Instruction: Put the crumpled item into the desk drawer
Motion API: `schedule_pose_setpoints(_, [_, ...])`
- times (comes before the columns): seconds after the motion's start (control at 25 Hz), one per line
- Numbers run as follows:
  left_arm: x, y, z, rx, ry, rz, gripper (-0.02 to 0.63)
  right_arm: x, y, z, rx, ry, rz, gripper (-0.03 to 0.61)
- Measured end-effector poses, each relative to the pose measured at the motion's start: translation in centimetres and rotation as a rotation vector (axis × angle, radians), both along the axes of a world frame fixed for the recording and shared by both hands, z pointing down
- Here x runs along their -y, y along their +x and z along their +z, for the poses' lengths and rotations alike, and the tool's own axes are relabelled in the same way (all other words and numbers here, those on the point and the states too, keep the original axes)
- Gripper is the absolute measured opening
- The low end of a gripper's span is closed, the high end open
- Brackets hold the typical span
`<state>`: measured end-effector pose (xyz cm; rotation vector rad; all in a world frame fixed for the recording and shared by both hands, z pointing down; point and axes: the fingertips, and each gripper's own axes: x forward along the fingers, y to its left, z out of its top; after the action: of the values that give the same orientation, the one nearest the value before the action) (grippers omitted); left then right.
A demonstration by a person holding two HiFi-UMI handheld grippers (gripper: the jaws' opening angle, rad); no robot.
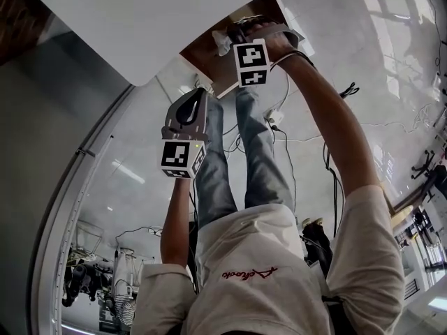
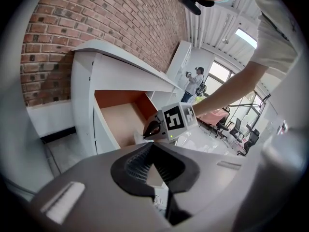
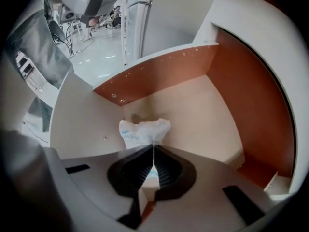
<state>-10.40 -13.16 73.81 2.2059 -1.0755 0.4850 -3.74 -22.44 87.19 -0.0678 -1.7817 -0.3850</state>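
Observation:
The crumpled item (image 3: pixel 145 131), a white wad of paper, hangs from my right gripper (image 3: pixel 153 147), which is shut on its lower edge. It is held over the pale floor of the open desk drawer (image 3: pixel 198 112), inside the brown side walls. The head view shows the right gripper (image 1: pixel 232 38) with the wad (image 1: pixel 223 42) at the drawer (image 1: pixel 207 56). My left gripper (image 1: pixel 200 95) hangs lower and apart from the drawer, jaws together and empty. In the left gripper view the left gripper (image 2: pixel 153 145) looks at the drawer (image 2: pixel 118 121) and the right gripper (image 2: pixel 151 129).
The white desk top (image 1: pixel 133 19) stands against a brick wall (image 2: pixel 96 23). Cables and a plug (image 1: pixel 274 117) lie on the shiny floor beside the person's legs (image 1: pixel 216 180). Another person (image 2: pixel 195 81) and office chairs (image 2: pixel 227 125) are far off.

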Motion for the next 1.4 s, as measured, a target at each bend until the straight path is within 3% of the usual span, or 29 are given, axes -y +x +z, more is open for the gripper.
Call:
schedule_pose_setpoints(0.32, [0.5, -0.7, 0.1, 0.002, -0.004, -0.006, 0.009, 0.6, -0.4, 2.2, -0.032, -0.020, -0.008, 0.014])
schedule_pose_setpoints(0.72, [0.7, -0.6, 0.4, 0.001, -0.005, -0.006, 0.009, 0.3, -0.8, 2.6, -0.001, -0.065, 0.008, 0.017])
schedule_pose_setpoints(0.96, [0.9, -0.2, -0.1, 0.000, -0.002, 0.000, 0.009, 0.6, -0.7, 1.2, 0.035, -0.057, 0.023, 0.071])
schedule_pose_setpoints(1.24, [0.4, 0.4, -0.1, 0.000, 0.001, 0.001, 0.009, 1.0, -0.5, -2.2, 0.195, -0.004, 0.185, 0.075])
schedule_pose_setpoints(1.4, [0.2, 0.7, -0.4, 0.000, 0.005, 0.005, 0.009, -0.4, -0.1, -3.8, 0.256, 0.025, 0.221, 0.052])
